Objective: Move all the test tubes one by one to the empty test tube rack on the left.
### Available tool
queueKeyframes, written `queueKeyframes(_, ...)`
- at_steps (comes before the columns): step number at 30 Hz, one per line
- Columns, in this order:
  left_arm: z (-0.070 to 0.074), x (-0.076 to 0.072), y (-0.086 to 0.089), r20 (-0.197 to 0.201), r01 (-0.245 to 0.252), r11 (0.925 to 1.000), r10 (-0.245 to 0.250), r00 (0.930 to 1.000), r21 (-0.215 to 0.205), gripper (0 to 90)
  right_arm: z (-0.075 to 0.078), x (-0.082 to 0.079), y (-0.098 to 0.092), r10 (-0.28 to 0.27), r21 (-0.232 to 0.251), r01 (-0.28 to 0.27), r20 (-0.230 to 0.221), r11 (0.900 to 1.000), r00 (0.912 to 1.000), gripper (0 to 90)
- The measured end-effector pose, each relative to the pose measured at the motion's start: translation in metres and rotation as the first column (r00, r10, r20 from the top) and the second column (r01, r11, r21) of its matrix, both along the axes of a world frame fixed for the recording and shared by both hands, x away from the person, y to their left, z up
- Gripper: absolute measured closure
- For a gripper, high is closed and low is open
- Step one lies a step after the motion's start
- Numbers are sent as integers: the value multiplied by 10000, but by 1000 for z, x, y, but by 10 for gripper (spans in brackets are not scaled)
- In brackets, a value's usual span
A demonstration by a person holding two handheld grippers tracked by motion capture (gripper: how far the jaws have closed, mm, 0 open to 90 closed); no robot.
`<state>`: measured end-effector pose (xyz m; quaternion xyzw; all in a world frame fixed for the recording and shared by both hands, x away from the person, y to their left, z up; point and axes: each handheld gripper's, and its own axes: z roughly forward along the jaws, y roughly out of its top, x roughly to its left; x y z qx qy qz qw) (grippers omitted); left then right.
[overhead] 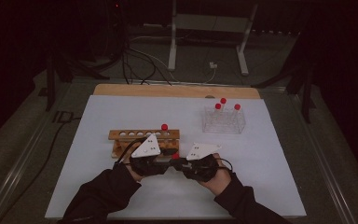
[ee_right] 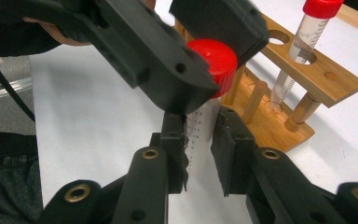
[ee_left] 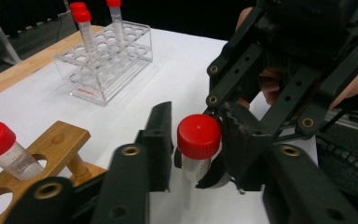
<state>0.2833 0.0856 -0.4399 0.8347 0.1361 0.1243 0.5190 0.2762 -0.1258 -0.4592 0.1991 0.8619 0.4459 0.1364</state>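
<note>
A clear tube with a red cap point(ee_left: 198, 136) stands upright between both grippers, just in front of the wooden rack point(overhead: 121, 135). My left gripper point(ee_left: 198, 140) comes from the left, its jaws pressed on the red cap point(ee_right: 213, 60). My right gripper point(ee_right: 200, 140) comes from the right and is shut on the tube's graduated body point(ee_right: 201, 126) below the cap. In the high view the two grippers meet at the cap point(overhead: 175, 156) near the table's front middle. One more red-capped tube point(overhead: 164, 127) stands in the wooden rack point(ee_right: 326, 74).
A clear plastic rack point(overhead: 223, 122) with three red-capped tubes stands at the back right on the white mat point(overhead: 270, 177). The wooden rack has several vacant holes point(overhead: 130, 135). Cables and a metal stand lie on the floor beyond the table.
</note>
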Motion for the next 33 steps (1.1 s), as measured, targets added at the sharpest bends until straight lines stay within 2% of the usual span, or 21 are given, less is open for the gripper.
queueKeyframes(3,-1,0,0,-2,34,10000,-34,10000,39,702,1,0,0,-14,-13,14,26,10000,10000,746)
queueKeyframes(9,0,-1,-1,137,11,9999,-13,9999,152,716,0,-1,-1,-14,-4,14,112,10000,9999,746)
queueKeyframes(12,2,-1,0,121,11,10000,-12,9999,87,717,1,1,-2,37,176,-36,-67,9998,10000,731)
queueKeyframes(13,3,-1,1,162,-38,9999,36,9999,105,717,1,1,-3,0,274,0,-27,9996,10000,688)
queueKeyframes(21,10,5,15,249,-693,9976,694,9973,-32,718,8,0,-13,-336,552,325,193,9979,9992,535)
queueKeyframes(32,31,16,33,553,-1519,9882,1527,9867,-177,718,16,-1,-30,-937,1219,883,386,9886,9949,323)
queueKeyframes(33,33,17,34,568,-1615,9866,1625,9851,-218,718,16,-1,-31,-1056,1251,995,431,9871,9935,284)
